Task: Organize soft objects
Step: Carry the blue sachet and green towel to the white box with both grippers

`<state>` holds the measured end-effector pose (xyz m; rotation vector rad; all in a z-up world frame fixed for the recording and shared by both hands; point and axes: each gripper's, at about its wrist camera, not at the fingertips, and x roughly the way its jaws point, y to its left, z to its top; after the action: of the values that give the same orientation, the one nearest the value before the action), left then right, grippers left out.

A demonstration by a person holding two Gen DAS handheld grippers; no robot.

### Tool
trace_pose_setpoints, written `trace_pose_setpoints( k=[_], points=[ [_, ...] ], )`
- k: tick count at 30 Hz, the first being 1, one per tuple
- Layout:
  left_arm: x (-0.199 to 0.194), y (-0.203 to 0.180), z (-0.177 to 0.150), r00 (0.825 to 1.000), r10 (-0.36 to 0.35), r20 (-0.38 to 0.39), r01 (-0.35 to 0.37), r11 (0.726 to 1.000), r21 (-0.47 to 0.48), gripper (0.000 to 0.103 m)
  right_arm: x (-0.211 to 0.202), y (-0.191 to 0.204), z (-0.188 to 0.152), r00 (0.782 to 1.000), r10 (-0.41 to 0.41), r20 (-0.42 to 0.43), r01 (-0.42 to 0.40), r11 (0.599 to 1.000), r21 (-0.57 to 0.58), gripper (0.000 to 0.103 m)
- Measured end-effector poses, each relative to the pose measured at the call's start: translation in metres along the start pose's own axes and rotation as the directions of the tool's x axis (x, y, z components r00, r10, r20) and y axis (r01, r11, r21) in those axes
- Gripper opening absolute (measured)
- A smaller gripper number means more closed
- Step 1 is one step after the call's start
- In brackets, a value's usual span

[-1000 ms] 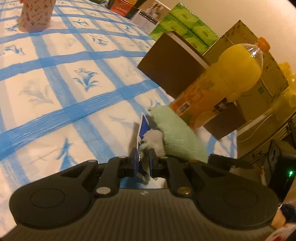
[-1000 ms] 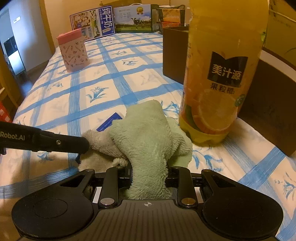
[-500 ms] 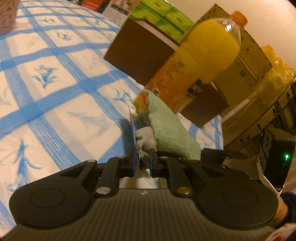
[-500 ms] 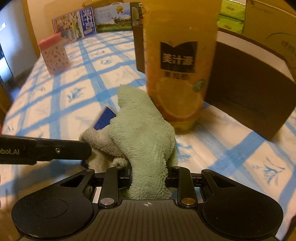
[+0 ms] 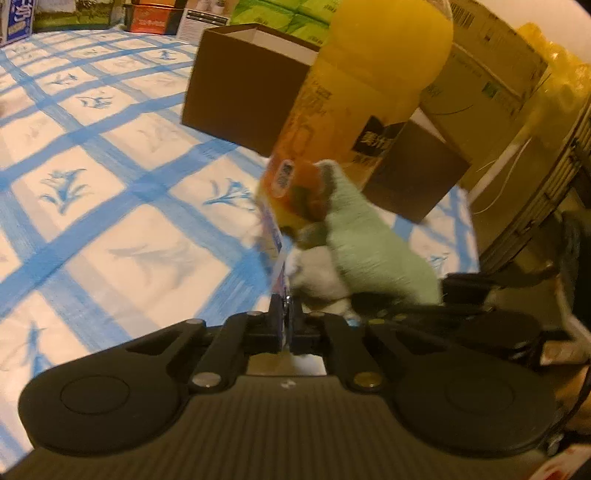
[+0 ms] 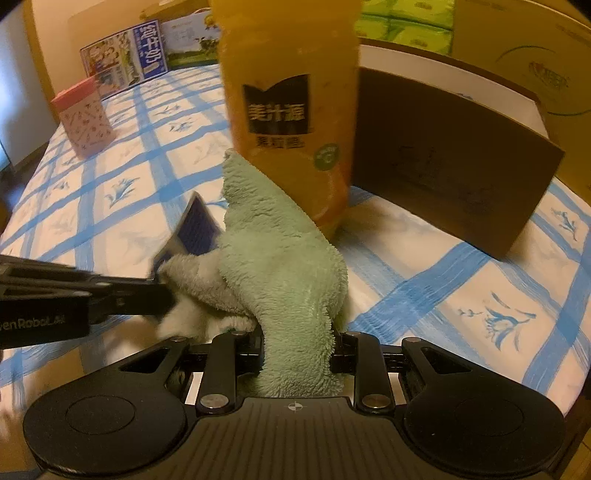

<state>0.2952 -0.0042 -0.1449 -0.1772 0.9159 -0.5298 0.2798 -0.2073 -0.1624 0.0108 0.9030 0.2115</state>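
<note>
Right claw (image 6: 298, 349) pinches the fluffy pale-green cloth (image 6: 280, 258); left claw (image 5: 285, 323), just closing, pinches its thin blue-white card tag (image 5: 275, 254).

place: home bedroom used for storage | evidence: bed sheet (image 5: 110, 236) with blue checks; stacked cardboard cartons (image 5: 491, 74); green tissue packs (image 6: 402, 22); milk boxes (image 6: 125, 55)

Left gripper (image 5: 285, 325) jaws just closed fully, pinching a thin card edge. Right gripper (image 6: 298, 356) part-open, clamped on plush, angled downward.
</note>
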Motion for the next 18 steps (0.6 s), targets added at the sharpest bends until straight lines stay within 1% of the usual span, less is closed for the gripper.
trace_pose_setpoints(
  k=[3,8,14,18],
  points=[
    [-0.009,0.003,0.000,0.999,0.039,-0.003,-0.039,0.999,0.007,0.000,-0.007,-0.008,0.001,0.999,-0.024,0.025,0.023,0.999,0.032,0.027],
    [-0.024,0.001,0.002,0.996,0.095,-0.003,-0.095,0.995,0.029,0.000,-0.022,-0.025,0.003,0.998,-0.032,0.049,0.028,0.997,0.076,0.027],
    [-0.042,-0.008,0.008,0.990,0.139,0.006,-0.139,0.989,0.041,0.000,-0.046,-0.040,0.002,0.996,-0.035,0.078,0.026,0.994,0.111,0.027],
    [-0.055,-0.018,0.013,0.988,0.155,0.028,-0.156,0.986,0.057,0.000,-0.063,-0.047,0.001,0.995,-0.036,0.098,0.023,0.991,0.130,0.027]
  ],
)
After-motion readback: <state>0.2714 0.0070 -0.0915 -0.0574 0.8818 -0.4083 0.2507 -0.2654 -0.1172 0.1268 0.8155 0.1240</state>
